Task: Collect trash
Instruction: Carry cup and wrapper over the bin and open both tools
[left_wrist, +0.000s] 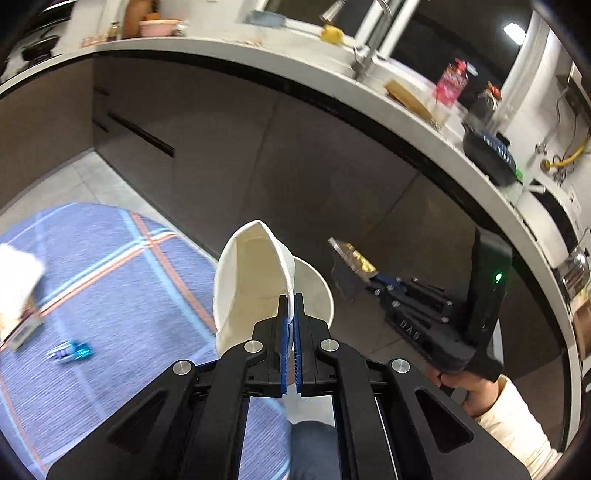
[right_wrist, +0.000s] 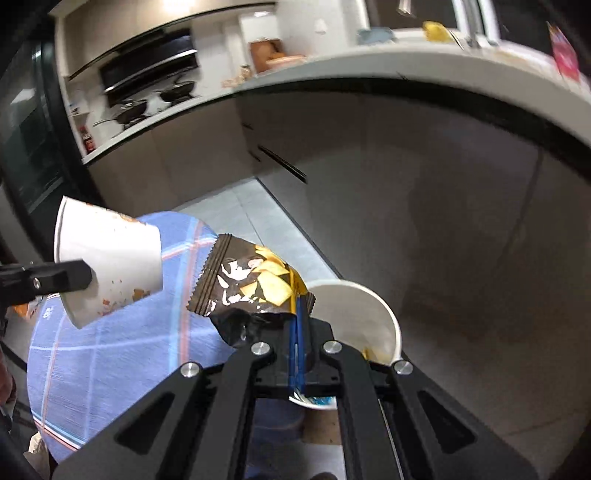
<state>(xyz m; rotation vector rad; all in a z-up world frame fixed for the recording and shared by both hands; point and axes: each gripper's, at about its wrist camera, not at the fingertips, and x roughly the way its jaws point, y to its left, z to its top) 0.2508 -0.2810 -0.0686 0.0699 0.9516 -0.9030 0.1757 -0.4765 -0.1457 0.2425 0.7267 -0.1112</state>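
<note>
white paper cups (left_wrist: 255, 280), two; one snack bag (right_wrist: 251, 284)

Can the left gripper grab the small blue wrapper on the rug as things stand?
Probably not yet: the left gripper is shut on a white paper cup, so it's occupied. The blue wrapper lies in the open on the rug, with nothing covering it.

1. A long pale grey counter (left_wrist: 229, 51) curves above dark brown matte cabinet fronts (left_wrist: 295, 166).
2. Light grey floor tiles (right_wrist: 236, 206) lie below, partly covered by a blue rug with orange and white stripes (left_wrist: 110, 280).
3. A black range hood (right_wrist: 147, 70) hangs over dark pans (right_wrist: 155, 99).
4. A rectangular ceiling light (left_wrist: 514, 32) glows.
</note>
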